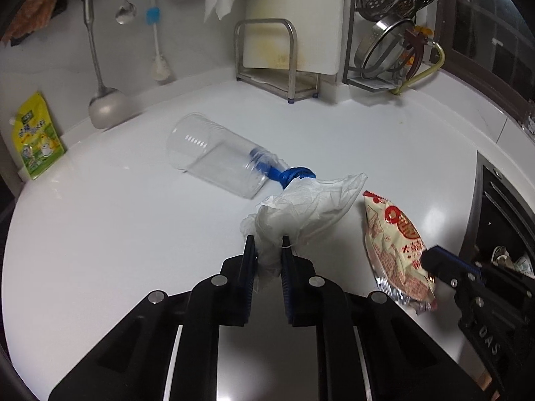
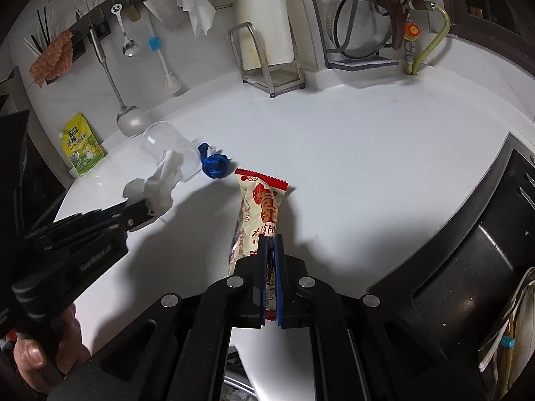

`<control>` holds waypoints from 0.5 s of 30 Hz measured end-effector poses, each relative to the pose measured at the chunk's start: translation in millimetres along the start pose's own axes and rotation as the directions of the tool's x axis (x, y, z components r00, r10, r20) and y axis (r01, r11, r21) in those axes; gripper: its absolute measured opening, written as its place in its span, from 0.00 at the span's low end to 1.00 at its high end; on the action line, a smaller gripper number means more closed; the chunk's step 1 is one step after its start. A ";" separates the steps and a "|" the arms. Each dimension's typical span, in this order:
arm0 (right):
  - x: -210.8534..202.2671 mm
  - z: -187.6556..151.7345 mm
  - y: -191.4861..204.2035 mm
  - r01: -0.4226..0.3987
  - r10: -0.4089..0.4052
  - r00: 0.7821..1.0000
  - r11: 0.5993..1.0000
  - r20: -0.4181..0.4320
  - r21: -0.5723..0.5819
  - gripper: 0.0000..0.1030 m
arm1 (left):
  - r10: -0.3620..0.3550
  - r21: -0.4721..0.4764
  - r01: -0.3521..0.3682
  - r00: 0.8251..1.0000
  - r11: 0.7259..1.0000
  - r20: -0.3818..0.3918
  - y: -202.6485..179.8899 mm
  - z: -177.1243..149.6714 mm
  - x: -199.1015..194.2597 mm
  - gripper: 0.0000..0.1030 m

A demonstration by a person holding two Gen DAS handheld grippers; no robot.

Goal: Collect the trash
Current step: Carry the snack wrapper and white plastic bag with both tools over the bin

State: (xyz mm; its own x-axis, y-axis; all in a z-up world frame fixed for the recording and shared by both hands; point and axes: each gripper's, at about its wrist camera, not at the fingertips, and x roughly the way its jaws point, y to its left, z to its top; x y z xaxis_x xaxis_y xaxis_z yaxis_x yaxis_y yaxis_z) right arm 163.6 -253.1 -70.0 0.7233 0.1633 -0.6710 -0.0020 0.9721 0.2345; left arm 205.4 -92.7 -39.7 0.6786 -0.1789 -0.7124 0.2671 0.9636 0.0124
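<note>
My left gripper point(image 1: 268, 245) is shut on the near end of a crumpled white tissue point(image 1: 307, 209), which hangs lifted off the white counter point(image 1: 117, 234). In the right wrist view the same tissue point(image 2: 160, 183) sticks out of the left gripper point(image 2: 147, 207). My right gripper point(image 2: 271, 244) is shut on a red-and-cream snack wrapper point(image 2: 259, 207), also seen at the right in the left wrist view as the wrapper point(image 1: 398, 244) with the right gripper point(image 1: 431, 260) on it. A clear plastic cup point(image 1: 214, 158) lies on its side, with a crumpled blue scrap point(image 1: 294, 175) at its mouth.
A yellow-green pouch point(image 1: 38, 135) leans at the counter's left edge. A ladle point(image 1: 103, 107), spoon and brush hang on the back wall. A metal rack point(image 1: 267, 63) with a cutting board and a dish rack point(image 1: 394, 43) stand at the back. A dark sink point(image 2: 468, 267) lies to the right.
</note>
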 end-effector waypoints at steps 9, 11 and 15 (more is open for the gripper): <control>-26.0 -23.3 26.5 -0.007 0.008 1.000 0.999 0.020 -0.046 0.03 | 0.061 0.038 -0.063 0.996 0.997 0.057 4.5 -37.0 -50.7 0.14; -35.1 -30.5 30.8 -0.006 0.007 1.000 0.999 0.023 -0.048 0.03 | 0.064 0.039 -0.067 0.996 0.997 0.064 5.2 -47.3 -61.7 0.14; -57.0 -48.3 38.4 -0.002 0.004 0.999 0.999 0.034 -0.049 0.03 | 0.071 0.041 -0.074 0.995 0.996 0.074 3.6 -67.8 -79.6 0.14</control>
State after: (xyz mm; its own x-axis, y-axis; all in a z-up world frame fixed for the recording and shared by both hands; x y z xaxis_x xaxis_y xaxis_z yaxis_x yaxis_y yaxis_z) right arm 88.9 -217.0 -56.7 0.7465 0.1611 -0.6456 -0.0377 0.9789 0.2007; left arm 106.0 -61.6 -30.5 0.7445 -0.1247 -0.6558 0.2444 0.9651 0.0939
